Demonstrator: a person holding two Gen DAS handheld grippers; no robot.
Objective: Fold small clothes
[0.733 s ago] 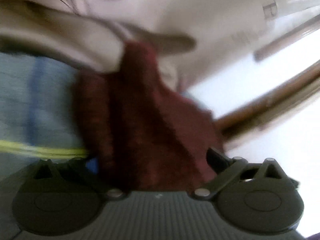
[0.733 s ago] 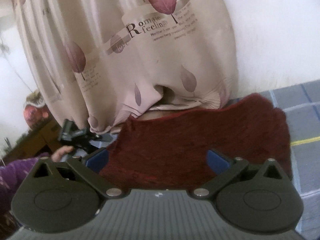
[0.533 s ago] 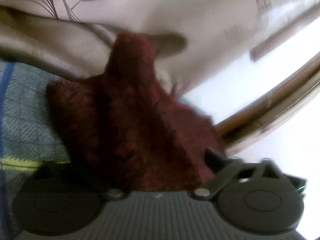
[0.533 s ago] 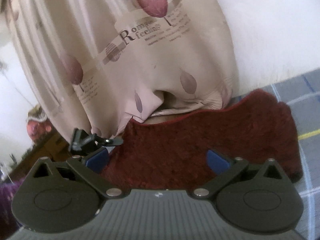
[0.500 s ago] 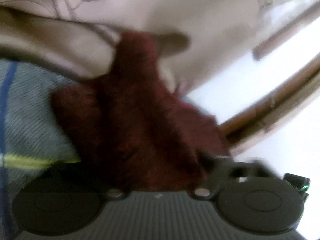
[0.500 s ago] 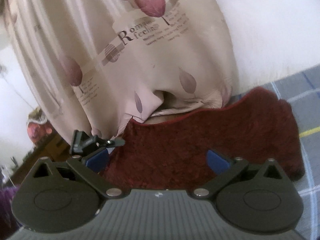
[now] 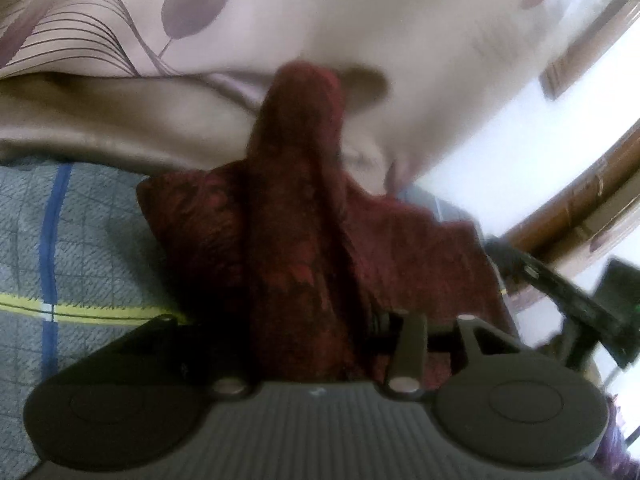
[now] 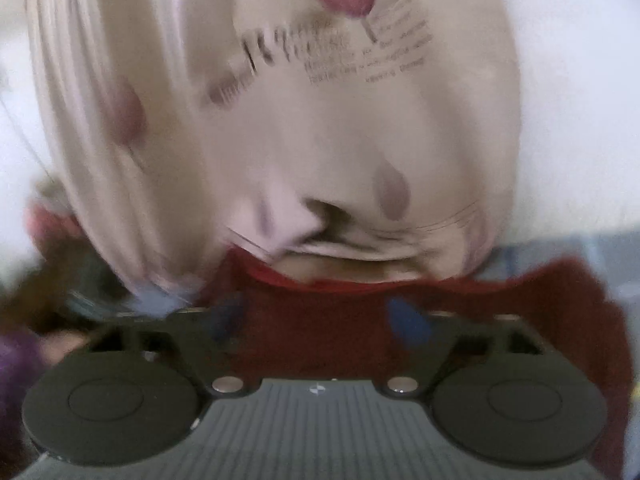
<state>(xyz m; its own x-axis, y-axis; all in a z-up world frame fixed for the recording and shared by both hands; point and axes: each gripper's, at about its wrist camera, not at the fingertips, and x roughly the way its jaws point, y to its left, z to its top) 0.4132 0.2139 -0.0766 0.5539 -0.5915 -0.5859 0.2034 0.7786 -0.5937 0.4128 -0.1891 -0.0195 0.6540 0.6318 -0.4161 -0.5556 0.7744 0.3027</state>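
Pinching a raised ridge of the red garment (image 7: 300, 200) in the left gripper (image 7: 296, 320), left view: narrow jaws, just eased a touch wider after drawing in, cloth bunched between them and standing up in a fold. Lying otherwise on the checked bedcover (image 7: 80, 240), at the foot of the leaf-print curtain (image 7: 320, 20). Turning to the right view, badly blurred: right gripper (image 8: 318, 316) set over the near edge of the same garment, jaws just closing from wide to narrow, cloth between the two blue pads; cannot tell whether pressed or only straddled. Purple sleeve (image 8: 16, 360) at the left margin. Judged step: taking hold of two points along the near edge, ahead of the first fold; fold itself not yet made. Judged need for the next move: firm bite on both sides, then lifting together and carrying the edge over toward the curtain side, keeping the cloth taut between the grips so as not to bunch further. Counted: one garment, two grippers, one curtain, one bedcover, one sleeve.
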